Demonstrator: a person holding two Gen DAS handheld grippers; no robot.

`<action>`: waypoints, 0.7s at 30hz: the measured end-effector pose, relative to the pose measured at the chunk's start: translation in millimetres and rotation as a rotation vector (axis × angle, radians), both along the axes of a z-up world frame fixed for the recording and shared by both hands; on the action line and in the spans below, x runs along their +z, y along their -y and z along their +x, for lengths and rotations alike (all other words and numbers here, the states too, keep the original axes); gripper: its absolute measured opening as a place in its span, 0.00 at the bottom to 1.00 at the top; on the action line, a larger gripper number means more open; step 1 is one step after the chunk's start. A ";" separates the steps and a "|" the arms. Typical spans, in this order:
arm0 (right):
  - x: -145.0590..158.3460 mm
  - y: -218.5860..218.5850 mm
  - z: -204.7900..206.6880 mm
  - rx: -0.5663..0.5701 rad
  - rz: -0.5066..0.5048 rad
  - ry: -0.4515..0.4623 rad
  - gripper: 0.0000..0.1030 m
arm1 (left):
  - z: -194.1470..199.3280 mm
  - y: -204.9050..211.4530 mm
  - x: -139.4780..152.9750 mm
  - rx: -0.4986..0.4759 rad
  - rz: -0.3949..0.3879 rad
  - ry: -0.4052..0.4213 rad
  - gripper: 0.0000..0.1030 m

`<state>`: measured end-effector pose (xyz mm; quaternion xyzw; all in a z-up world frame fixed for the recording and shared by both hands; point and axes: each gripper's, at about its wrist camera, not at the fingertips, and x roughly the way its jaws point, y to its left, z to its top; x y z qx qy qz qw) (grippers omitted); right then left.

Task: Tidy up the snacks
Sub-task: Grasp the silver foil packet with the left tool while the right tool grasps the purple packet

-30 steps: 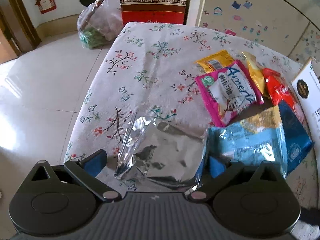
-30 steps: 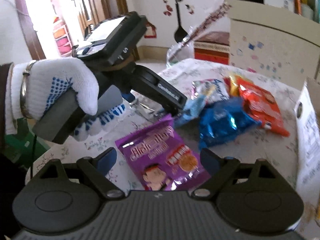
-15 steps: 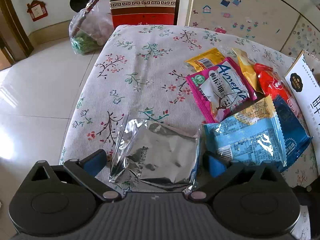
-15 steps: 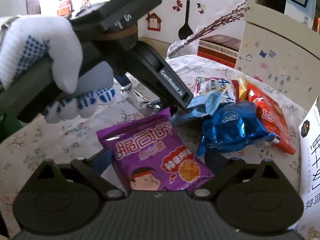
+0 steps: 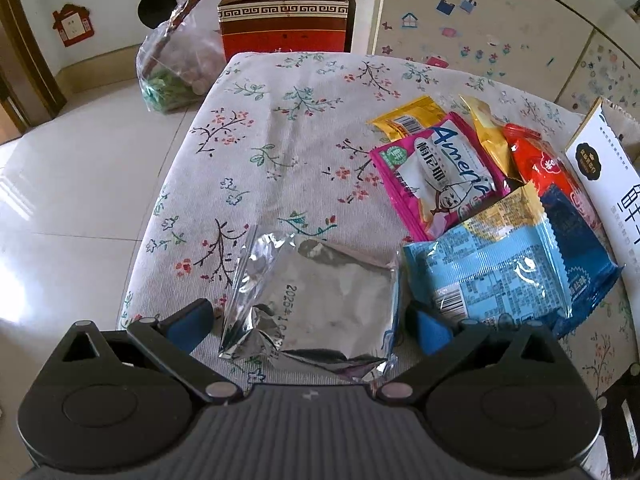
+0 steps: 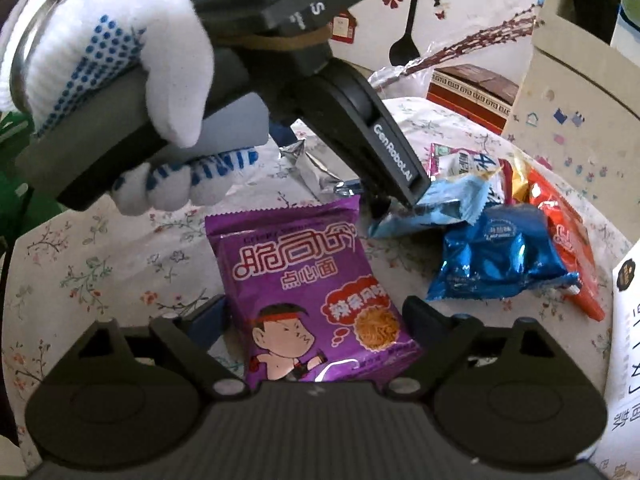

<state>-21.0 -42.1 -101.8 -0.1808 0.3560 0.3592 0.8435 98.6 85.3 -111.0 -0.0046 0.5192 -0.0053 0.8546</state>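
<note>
A silver foil packet (image 5: 316,300) lies on the floral tablecloth (image 5: 288,120) between the open jaws of my left gripper (image 5: 308,324). A purple noodle snack packet (image 6: 312,296) lies between the open jaws of my right gripper (image 6: 316,316). A heap of snacks sits to the right: a light blue packet (image 5: 492,268), a pink packet (image 5: 436,172), a yellow packet (image 5: 412,118), a red packet (image 5: 540,168) and a dark blue packet (image 6: 496,256). The left gripper body (image 6: 360,120), held by a gloved hand (image 6: 120,52), shows in the right wrist view above the silver packet (image 6: 308,164).
A white carton (image 5: 608,176) stands at the table's right edge. A red-brown box (image 5: 284,16) and a clear plastic bag (image 5: 176,64) sit on the floor beyond the table's far edge. A cabinet (image 5: 500,20) with stickers is at the back right.
Both grippers have come closer to their packets. The left gripper moved down around the silver packet; the right gripper moved in around the purple packet. Jaws stay open.
</note>
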 end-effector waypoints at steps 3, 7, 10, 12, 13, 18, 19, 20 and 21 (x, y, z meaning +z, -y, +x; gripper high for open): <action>-0.1 0.8 -0.9 -0.008 0.005 -0.003 0.90 | -1.9 0.5 0.8 -0.015 0.003 0.005 0.99; 3.5 1.4 0.4 0.000 0.019 -0.042 0.78 | -6.0 4.6 6.4 -0.045 -0.004 0.024 0.85; 6.8 1.0 1.1 0.009 0.020 -0.051 0.72 | -9.4 6.8 8.1 -0.048 0.001 0.029 0.80; 7.8 2.7 -0.3 0.001 0.024 -0.063 0.72 | -12.1 6.5 9.3 -0.049 -0.005 0.032 0.79; 8.8 4.5 -1.7 -0.006 0.026 -0.068 0.72 | -14.2 5.9 10.4 -0.047 -0.012 0.033 0.79; 23.3 20.1 -3.5 -0.064 0.072 -0.083 0.71 | -27.2 4.5 22.2 -0.018 -0.011 0.050 0.79; 27.9 23.7 -4.4 -0.072 0.084 -0.080 0.71 | -29.7 3.2 25.0 -0.008 -0.016 0.057 0.79; 32.8 27.2 -6.1 -0.080 0.095 -0.077 0.71 | -32.4 1.7 27.9 0.003 -0.023 0.063 0.79; 37.9 30.9 -7.7 -0.087 0.105 -0.078 0.71 | -35.2 0.3 30.8 0.017 -0.035 0.068 0.79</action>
